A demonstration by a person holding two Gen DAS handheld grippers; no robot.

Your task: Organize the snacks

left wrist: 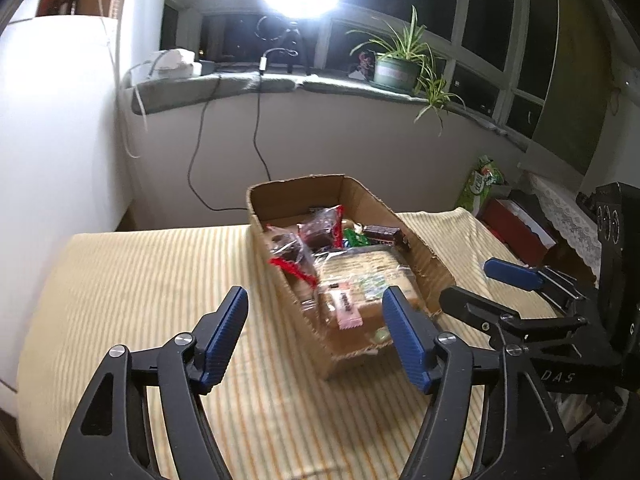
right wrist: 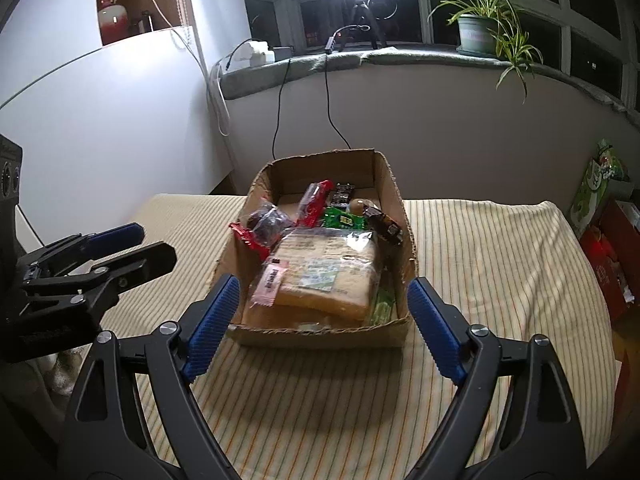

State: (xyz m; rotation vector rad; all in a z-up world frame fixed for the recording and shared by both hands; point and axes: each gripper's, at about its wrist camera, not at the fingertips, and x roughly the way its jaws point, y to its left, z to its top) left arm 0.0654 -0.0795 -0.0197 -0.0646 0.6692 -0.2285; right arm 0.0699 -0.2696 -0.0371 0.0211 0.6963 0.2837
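Snacks (right wrist: 320, 264) sit heaped in the cardboard box (right wrist: 394, 188) on the striped cloth (right wrist: 480, 260); your left gripper (left wrist: 316, 334) and right gripper (right wrist: 324, 320) hang wide open and empty, so a careless reach risks snagging crinkly wrappers or shoving that light box.

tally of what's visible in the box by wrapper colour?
In the brown cardboard box, as far as visible:
Large clear-wrapped bread packet: 1
Clear packets with red ends and dark contents: 2
Green packet: 1
Dark brown bar: 1
Pink sachet: 1
Total: 6; others are partly hidden.
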